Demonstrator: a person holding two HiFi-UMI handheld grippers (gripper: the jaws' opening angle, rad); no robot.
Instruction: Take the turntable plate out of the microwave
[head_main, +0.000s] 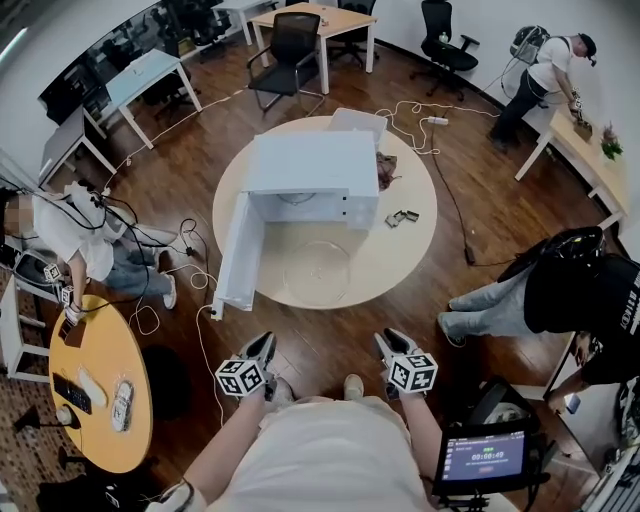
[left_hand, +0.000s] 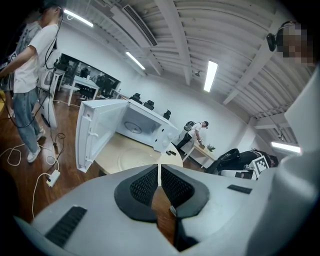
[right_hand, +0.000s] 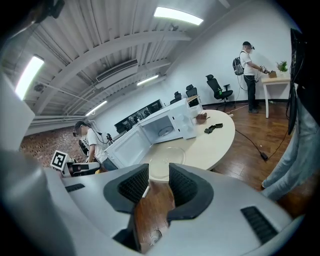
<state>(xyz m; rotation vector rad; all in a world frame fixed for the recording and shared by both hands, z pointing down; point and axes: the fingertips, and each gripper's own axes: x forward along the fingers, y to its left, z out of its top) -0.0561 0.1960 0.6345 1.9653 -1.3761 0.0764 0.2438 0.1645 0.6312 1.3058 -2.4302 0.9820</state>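
The clear glass turntable plate (head_main: 316, 272) lies flat on the round beige table (head_main: 405, 255), in front of the white microwave (head_main: 312, 178). The microwave's door (head_main: 236, 255) is swung wide open to the left. In the head view both grippers hang close to the person's body, short of the table's near edge and apart from the plate. My left gripper (head_main: 263, 345) is shut, its pads almost touching, with nothing between them. My right gripper (head_main: 385, 343) is open and empty. The plate (left_hand: 137, 159) shows beyond the left gripper (left_hand: 159, 172), and the plate (right_hand: 167, 156) shows beyond the right gripper (right_hand: 159, 175).
Small black parts (head_main: 403, 217) and a brown object (head_main: 386, 168) lie on the table to the right of the microwave. A white cable (head_main: 205, 330) trails on the wood floor at the left. An orange round table (head_main: 100, 390) stands at the lower left. People stand around the room.
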